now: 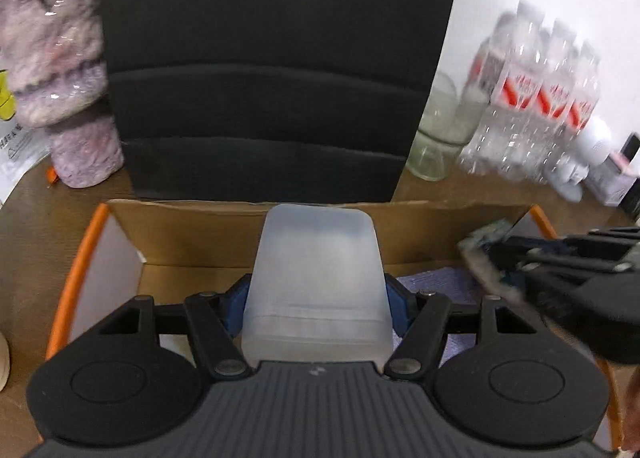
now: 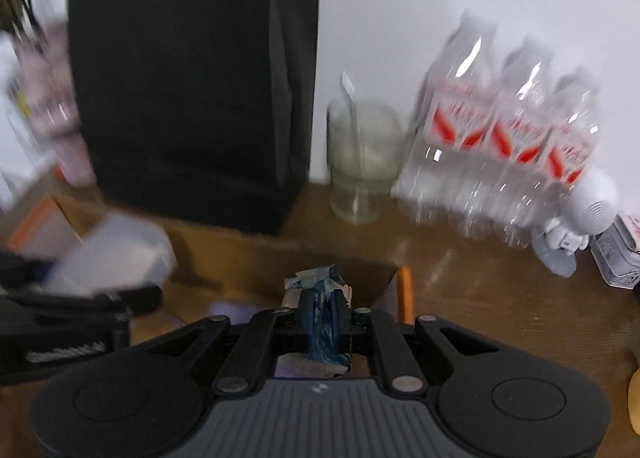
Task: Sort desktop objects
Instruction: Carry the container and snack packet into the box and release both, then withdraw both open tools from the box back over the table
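Observation:
My left gripper (image 1: 316,310) is shut on a translucent white plastic box (image 1: 316,282) and holds it over an open cardboard box (image 1: 192,234) with orange edges. My right gripper (image 2: 323,318) is shut on a crumpled blue and white wrapper (image 2: 320,282), above the right end of the same cardboard box (image 2: 248,254). The right gripper shows at the right of the left wrist view (image 1: 500,262), and the left gripper with the white box (image 2: 116,254) shows at the left of the right wrist view. A purple cloth (image 1: 436,282) lies inside the cardboard box.
A tall black bag (image 1: 272,69) stands behind the cardboard box. A pack of water bottles (image 2: 508,145), a glass jar (image 2: 364,161) and a small white figurine (image 2: 580,217) stand at the back right. A fluffy purple wrapped object (image 1: 60,69) stands at the back left on the brown table (image 2: 500,298).

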`<state>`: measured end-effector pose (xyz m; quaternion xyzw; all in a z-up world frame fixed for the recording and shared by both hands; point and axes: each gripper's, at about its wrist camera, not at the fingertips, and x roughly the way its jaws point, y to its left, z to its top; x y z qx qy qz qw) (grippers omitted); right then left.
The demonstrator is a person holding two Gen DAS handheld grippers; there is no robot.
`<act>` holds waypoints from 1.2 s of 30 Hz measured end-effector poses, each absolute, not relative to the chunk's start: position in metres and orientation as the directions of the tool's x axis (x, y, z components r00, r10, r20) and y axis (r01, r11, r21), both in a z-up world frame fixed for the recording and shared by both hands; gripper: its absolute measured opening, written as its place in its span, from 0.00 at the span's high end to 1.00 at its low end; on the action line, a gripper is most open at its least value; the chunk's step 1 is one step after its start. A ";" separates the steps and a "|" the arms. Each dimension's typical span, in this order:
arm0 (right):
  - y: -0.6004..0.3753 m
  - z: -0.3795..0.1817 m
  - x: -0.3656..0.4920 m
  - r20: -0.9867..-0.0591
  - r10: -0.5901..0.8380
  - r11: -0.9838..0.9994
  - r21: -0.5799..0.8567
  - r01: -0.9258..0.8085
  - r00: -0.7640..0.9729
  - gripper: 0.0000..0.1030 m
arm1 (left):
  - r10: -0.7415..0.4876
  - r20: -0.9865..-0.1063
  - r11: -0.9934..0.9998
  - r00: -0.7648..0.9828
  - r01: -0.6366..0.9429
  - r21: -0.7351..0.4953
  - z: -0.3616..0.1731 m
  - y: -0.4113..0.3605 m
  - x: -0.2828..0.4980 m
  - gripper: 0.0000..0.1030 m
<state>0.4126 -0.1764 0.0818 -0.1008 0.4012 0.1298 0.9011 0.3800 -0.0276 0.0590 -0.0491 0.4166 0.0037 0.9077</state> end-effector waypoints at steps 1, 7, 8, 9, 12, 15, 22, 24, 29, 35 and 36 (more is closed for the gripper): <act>-0.174 0.073 0.417 -0.762 0.136 0.945 -0.093 -0.315 0.633 0.93 | -0.032 -0.761 0.993 0.648 -0.064 -0.096 0.055 -0.028 0.383 0.34; -0.168 0.049 0.423 -0.792 0.126 0.945 -0.087 -0.316 0.597 0.89 | -0.028 -0.783 0.996 0.621 -0.052 -0.077 0.045 -0.036 0.394 0.33; -0.168 0.050 0.423 -0.790 0.128 0.944 -0.088 -0.318 0.599 0.87 | -0.035 -0.787 0.994 0.616 -0.060 -0.091 0.044 -0.034 0.395 0.31; -0.168 0.052 0.424 -0.793 0.128 0.947 -0.082 -0.312 0.596 0.87 | -0.037 -0.791 0.993 0.611 -0.065 -0.097 0.044 -0.033 0.396 0.29; -0.173 0.066 0.420 -0.790 0.156 0.954 -0.035 -0.298 0.593 0.74 | -0.048 -0.790 0.989 0.611 -0.081 -0.123 0.056 -0.027 0.391 0.29; -0.180 0.089 0.411 -0.774 0.182 0.954 -0.011 -0.300 0.606 0.63 | -0.062 -0.773 0.989 0.632 -0.067 -0.133 0.079 -0.022 0.379 0.27; -0.189 0.131 0.382 -0.769 0.201 0.953 0.011 -0.303 0.606 0.61 | 0.053 -0.772 0.994 0.634 -0.111 -0.023 0.126 -0.023 0.341 0.13; -0.190 0.139 0.369 -0.768 0.214 0.951 0.023 -0.308 0.604 0.57 | 0.075 -0.765 0.992 0.640 -0.122 -0.005 0.135 -0.023 0.325 0.06; -0.197 0.158 0.325 -0.713 0.266 0.946 0.063 -0.319 0.649 0.33 | 0.104 -0.671 0.993 0.734 -0.115 0.029 0.151 -0.020 0.266 0.02; -0.205 0.154 0.247 -0.514 0.358 0.927 0.098 -0.362 0.779 0.18 | 0.150 -0.482 0.989 0.863 -0.125 0.084 0.145 -0.017 0.187 0.00; -0.207 0.148 0.234 -0.497 0.373 0.923 0.116 -0.366 0.783 0.18 | 0.142 -0.479 0.990 0.866 -0.125 0.068 0.140 -0.015 0.174 0.00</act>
